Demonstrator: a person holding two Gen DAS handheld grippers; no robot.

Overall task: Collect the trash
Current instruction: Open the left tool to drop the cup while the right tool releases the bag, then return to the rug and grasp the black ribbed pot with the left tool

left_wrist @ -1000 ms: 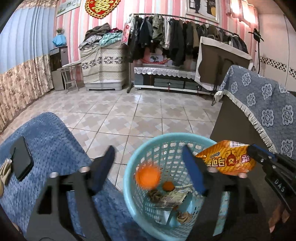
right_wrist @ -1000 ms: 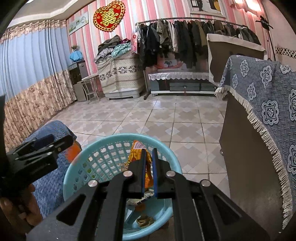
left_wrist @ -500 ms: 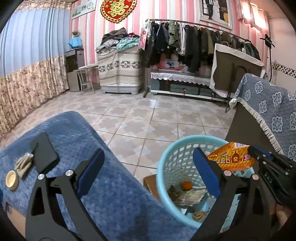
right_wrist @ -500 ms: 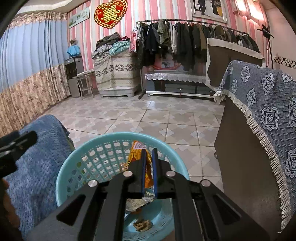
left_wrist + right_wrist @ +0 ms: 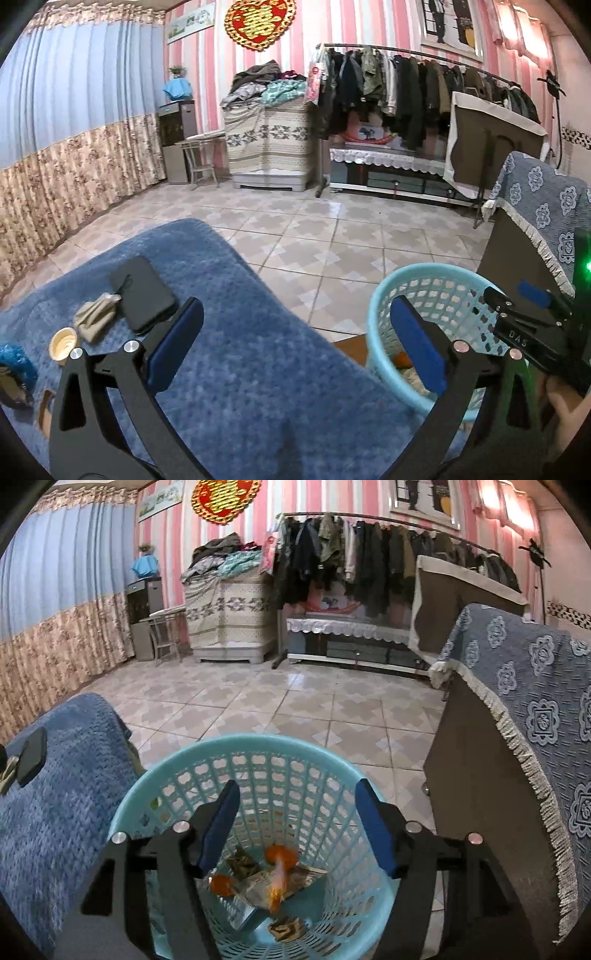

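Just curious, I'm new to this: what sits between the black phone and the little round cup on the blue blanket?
A crumpled beige scrap lies between the phone and the cup, touching the phone's edge. The left wrist view shows it.

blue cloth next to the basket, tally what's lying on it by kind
On the blue cloth, as far as the left wrist view shows:
black phone: 1
crumpled beige wad: 1
small round cream cap: 1
blue item at the left edge, cut off by the frame: 1
Total: 4 visible; a darker thing at the far left edge is too cropped to count.
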